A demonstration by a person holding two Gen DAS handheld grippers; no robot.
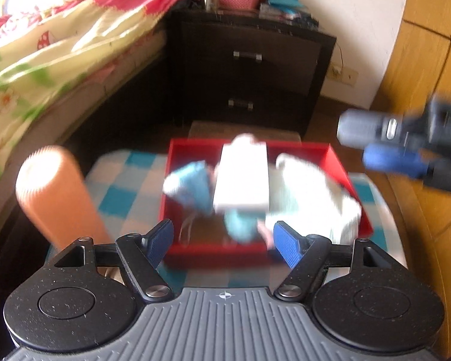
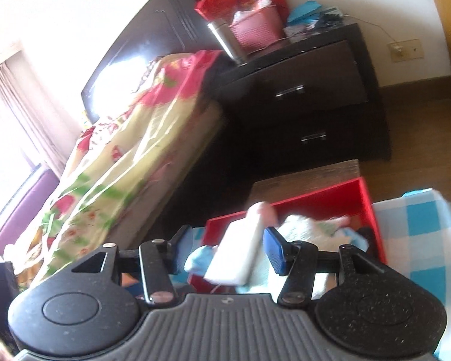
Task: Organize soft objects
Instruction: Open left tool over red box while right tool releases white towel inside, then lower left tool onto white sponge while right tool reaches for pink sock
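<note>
1. Two blue pads of the left gripper point(image 1: 224, 242) stand apart with nothing between them, hanging over the near edge of the red box point(image 1: 177, 162). Inside it lie a white block point(image 1: 242, 177), blue cloth point(image 1: 192, 182) and white cloth point(image 1: 312, 186). The right gripper point(image 1: 357, 144) hovers at 2 o'clock, blurred.
2. Seen from the right wrist, the right gripper point(image 2: 227, 245) is open; the white block point(image 2: 240, 255) lies beyond its pads, untouched. The bed point(image 2: 111, 162) is at 10 o'clock.
</note>
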